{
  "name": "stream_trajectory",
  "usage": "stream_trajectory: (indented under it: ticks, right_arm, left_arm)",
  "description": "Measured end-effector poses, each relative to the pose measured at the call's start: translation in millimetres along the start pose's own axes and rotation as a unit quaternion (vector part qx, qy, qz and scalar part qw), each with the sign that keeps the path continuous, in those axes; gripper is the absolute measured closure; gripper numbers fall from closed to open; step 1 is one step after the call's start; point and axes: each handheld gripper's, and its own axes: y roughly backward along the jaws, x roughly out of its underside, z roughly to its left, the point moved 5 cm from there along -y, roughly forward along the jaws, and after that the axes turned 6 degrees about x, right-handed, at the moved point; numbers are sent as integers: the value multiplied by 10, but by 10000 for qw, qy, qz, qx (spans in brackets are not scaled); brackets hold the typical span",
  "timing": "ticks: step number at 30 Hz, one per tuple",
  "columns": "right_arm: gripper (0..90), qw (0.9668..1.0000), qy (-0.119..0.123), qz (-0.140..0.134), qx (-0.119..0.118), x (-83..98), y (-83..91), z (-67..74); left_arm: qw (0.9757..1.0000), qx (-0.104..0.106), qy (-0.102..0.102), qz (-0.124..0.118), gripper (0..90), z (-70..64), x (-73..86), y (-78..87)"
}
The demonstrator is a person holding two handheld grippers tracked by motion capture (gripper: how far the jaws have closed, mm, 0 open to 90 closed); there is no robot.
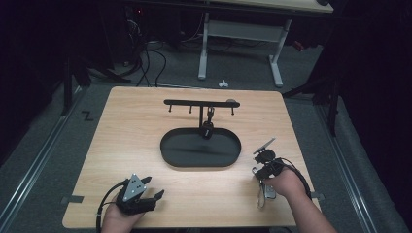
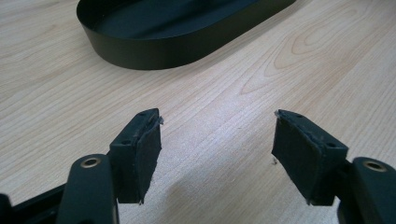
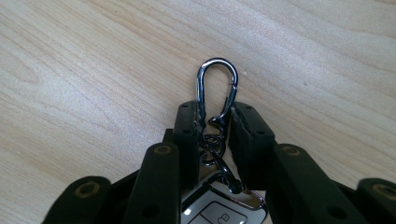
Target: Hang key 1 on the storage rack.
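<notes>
A silver carabiner point(image 3: 217, 59) lies flat on the wooden table point(image 1: 145, 121), linked by small rings to a car key fob point(image 3: 219, 212). My right gripper point(image 3: 215, 112) has both pads against the sides of the carabiner's lower half; its rounded end sticks out past the fingertips. In the high view that gripper point(image 1: 263, 180) stands at the table's front right, above the key fob point(image 1: 269, 192). My left gripper point(image 1: 153, 187) rests at the front left, open and with only bare wood between its pads point(image 2: 217, 144).
A black oval tray point(image 1: 167, 153) sits mid-table, its wall point(image 2: 140, 51) ahead of the left gripper. Behind it stands a black T-shaped hook rack point(image 1: 201, 103) with another dark fob point(image 1: 207, 131) hanging from it. Desk legs and cables lie beyond the far edge.
</notes>
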Motion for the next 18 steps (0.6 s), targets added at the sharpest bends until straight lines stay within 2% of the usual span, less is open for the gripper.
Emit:
stream_trajectory:
  ticks: [5, 8, 13, 14, 15, 16, 18]
  right_arm:
    - [735, 9999, 94, 35, 32, -12, 2, 1]
    - [758, 10000, -3, 11, -88, -25, 15, -14]
    - [761, 9998, -102, 11, -163, -28, 13, -35]
    - [781, 9998, -116, -2, -168, -28, 15, -39]
    - [844, 9996, -186, -122, -194, -39, 68, -58]
    - [846, 9992, -270, -125, -272, -40, 84, -68]
    - [845, 9995, -242, -73, -201, -16, 68, -91]
  left_arm:
    - [10000, 9, -6, 13, 330, -2, 1, 0]
    - [10000, 1, -1, 3, 330, 1, 0, 0]
    - [10000, 11, -5, 18, 330, 2, 2, -4]
    - [10000, 10, -9, 19, 330, 1, 3, -3]
    - [10000, 13, -10, 19, 330, 1, 3, -3]
    - [10000, 17, -9, 22, 330, 2, 3, -5]
    - [10000, 20, -10, 30, 330, 1, 4, -8]
